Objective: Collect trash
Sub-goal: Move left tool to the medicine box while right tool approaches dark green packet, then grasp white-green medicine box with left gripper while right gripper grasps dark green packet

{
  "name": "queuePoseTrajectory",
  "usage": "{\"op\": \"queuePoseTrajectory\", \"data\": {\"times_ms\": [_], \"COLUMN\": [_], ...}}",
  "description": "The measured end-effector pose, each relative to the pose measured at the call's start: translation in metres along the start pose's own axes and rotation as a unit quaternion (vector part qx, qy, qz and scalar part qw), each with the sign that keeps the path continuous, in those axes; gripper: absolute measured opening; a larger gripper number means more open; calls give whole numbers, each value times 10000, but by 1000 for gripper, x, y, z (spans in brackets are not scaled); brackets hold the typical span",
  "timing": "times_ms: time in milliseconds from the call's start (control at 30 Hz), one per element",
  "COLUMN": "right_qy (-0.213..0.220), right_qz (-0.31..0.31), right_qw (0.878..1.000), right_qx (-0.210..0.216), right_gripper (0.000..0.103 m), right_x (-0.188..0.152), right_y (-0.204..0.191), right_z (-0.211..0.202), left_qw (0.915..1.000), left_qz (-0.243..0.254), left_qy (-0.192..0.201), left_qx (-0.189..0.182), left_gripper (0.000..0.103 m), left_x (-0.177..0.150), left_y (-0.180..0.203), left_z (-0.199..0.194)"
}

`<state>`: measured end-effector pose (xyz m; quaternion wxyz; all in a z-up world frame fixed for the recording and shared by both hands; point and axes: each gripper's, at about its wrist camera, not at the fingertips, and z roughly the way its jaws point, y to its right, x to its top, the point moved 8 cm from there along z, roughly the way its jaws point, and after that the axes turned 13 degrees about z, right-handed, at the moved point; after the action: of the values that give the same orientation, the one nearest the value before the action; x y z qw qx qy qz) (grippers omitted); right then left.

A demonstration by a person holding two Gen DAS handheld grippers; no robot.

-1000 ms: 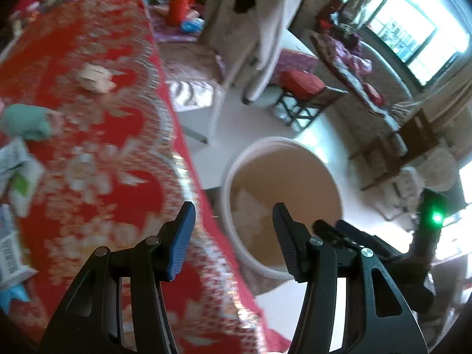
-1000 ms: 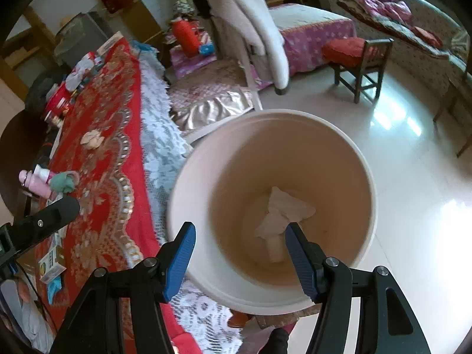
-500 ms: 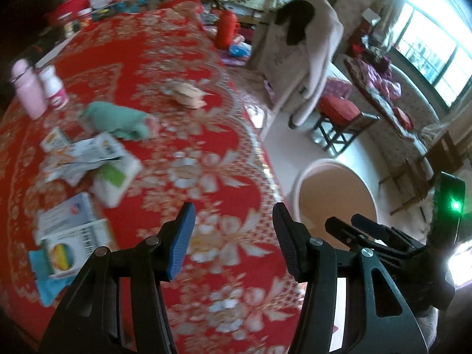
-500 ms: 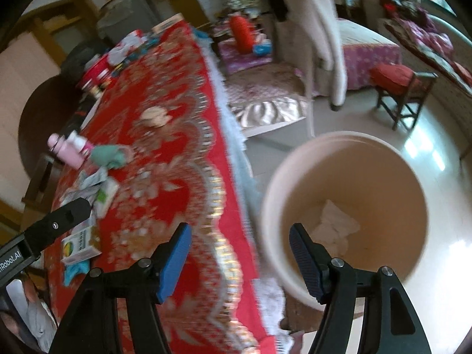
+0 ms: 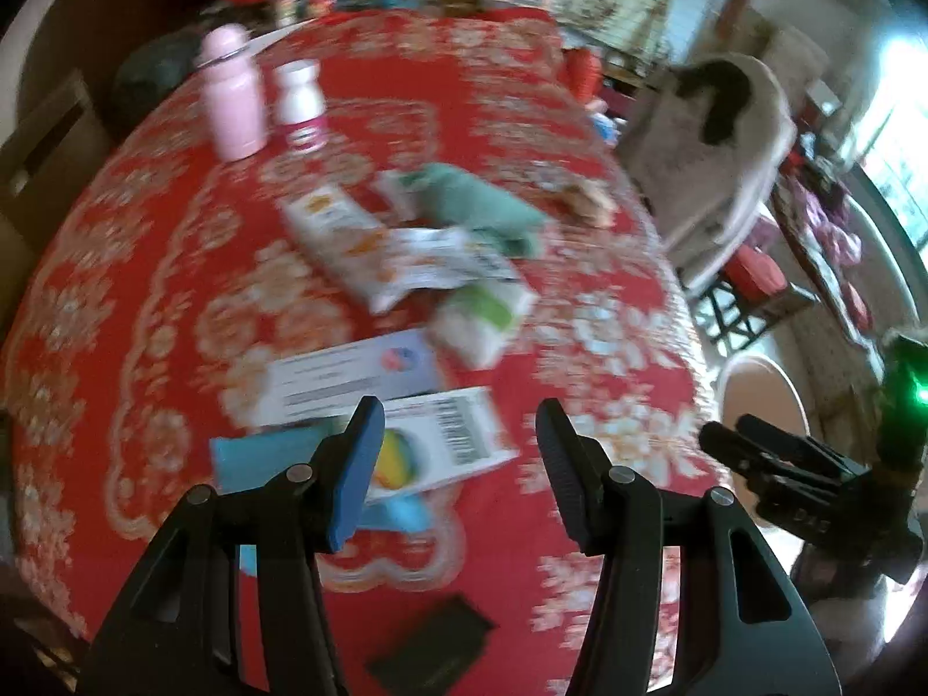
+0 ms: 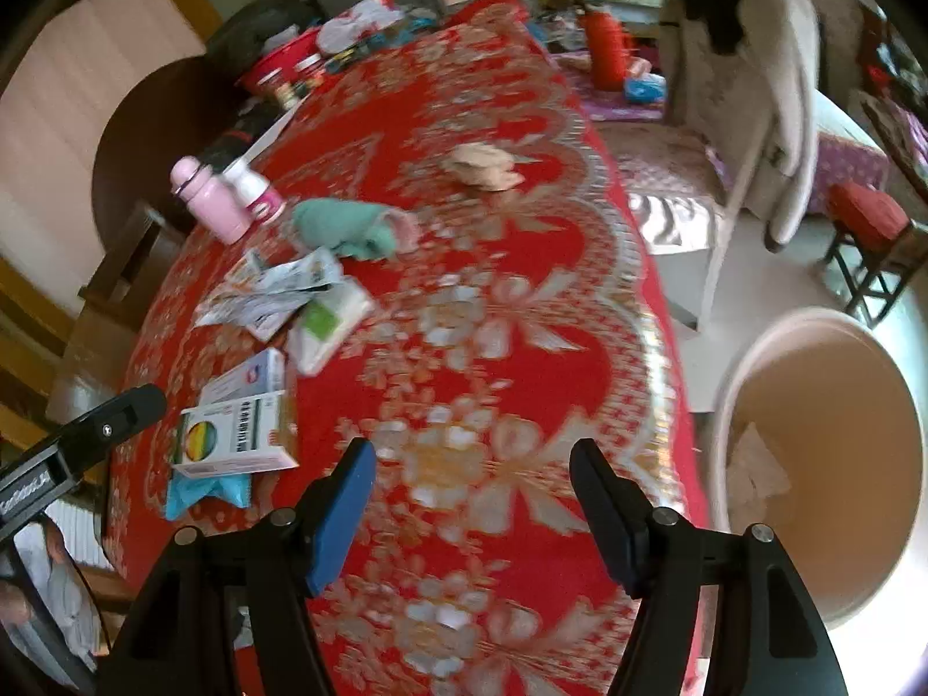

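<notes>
Both tongs swung from bin (image 6: pixel 823 464) to worktop (image 6: pixel 493 301); left tongs (image 5: pixel 458 464) apart over boxes (image 5: pixel 441 441), right tongs (image 6: pixel 470 499) apart, empty.

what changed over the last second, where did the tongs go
Both tongs swung away from the beige plastic trash bucket toward the red patterned tablecloth. The left tongs now hover over the white barcode box; the right tongs face bare cloth. Both stayed open and empty, and the crumpled white paper stayed in the bucket.
</notes>
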<state>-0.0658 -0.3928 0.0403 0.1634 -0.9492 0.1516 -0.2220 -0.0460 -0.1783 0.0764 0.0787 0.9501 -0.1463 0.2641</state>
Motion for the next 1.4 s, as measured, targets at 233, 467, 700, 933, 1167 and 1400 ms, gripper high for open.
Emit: {"op": "queuePoseTrajectory", "data": {"times_ms": [233, 467, 700, 933, 1167, 1400], "right_qy": [-201, -243, -360, -346, -266, -226], "right_qz": [-171, -321, -305, -102, 272, 471], "right_qw": [9996, 9991, 9989, 9993, 9989, 9979], "right_qx": [133, 139, 4, -120, -285, -388], "right_gripper": [69, 69, 70, 70, 71, 71], "right_x": [-4, 3, -2, -5, -4, -10], "right_y": [-37, -65, -63, -41, -8, 8], "right_z": [22, 37, 48, 43, 31, 25], "left_qw": [9988, 9980, 9977, 9889, 9785, 9729], "left_qz": [-471, -567, -24, -516, 465, 904], "left_qy": [-159, -175, -341, -923, -1193, -1066], "left_qx": [6, -203, -587, -1040, -1617, -1842], "left_gripper": [53, 53, 53, 53, 53, 54], "left_x": [-18, -19, -13, -24, -50, -42], "left_y": [-57, -73, -56, -54, 19, 43], "left_z": [7, 11, 32, 72, 62, 54]}}
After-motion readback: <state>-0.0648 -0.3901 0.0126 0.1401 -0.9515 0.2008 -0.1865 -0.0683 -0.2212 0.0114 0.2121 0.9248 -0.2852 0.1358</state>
